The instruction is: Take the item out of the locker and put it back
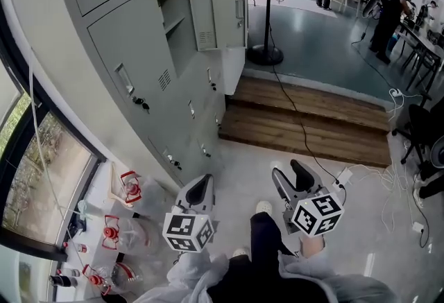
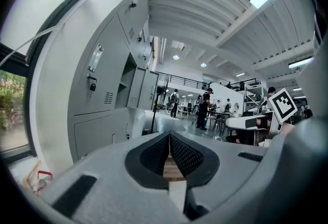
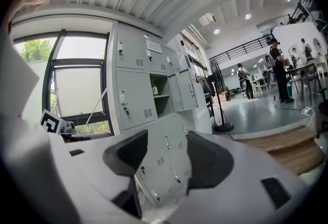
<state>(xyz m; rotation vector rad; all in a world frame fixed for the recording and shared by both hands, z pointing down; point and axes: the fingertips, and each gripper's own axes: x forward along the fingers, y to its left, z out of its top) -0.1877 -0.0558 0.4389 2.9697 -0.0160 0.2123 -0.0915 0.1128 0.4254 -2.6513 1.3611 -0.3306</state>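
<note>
A bank of grey lockers (image 1: pixel 132 52) stands to my left, one upper locker (image 1: pixel 177 24) with its door (image 1: pixel 218 9) swung open. In the right gripper view the open locker (image 3: pixel 160 96) shows a shelf with a small item (image 3: pixel 155 89) on it, too small to identify. My left gripper (image 1: pixel 201 187) hangs low in front of me, shut with nothing in it; in the left gripper view its pads (image 2: pixel 169 141) meet. My right gripper (image 1: pixel 295 173) is beside it, open and empty, its jaws (image 3: pixel 166 148) apart and aimed at the lower lockers. Both are well away from the open locker.
A fan stand (image 1: pixel 267 52) and a low wooden step (image 1: pixel 305 121) lie ahead, with a black cable (image 1: pixel 298 121) across the step. Clear bags with red handles (image 1: pixel 128 187) sit by the window at lower left. People (image 1: pixel 388 10) stand at tables far right.
</note>
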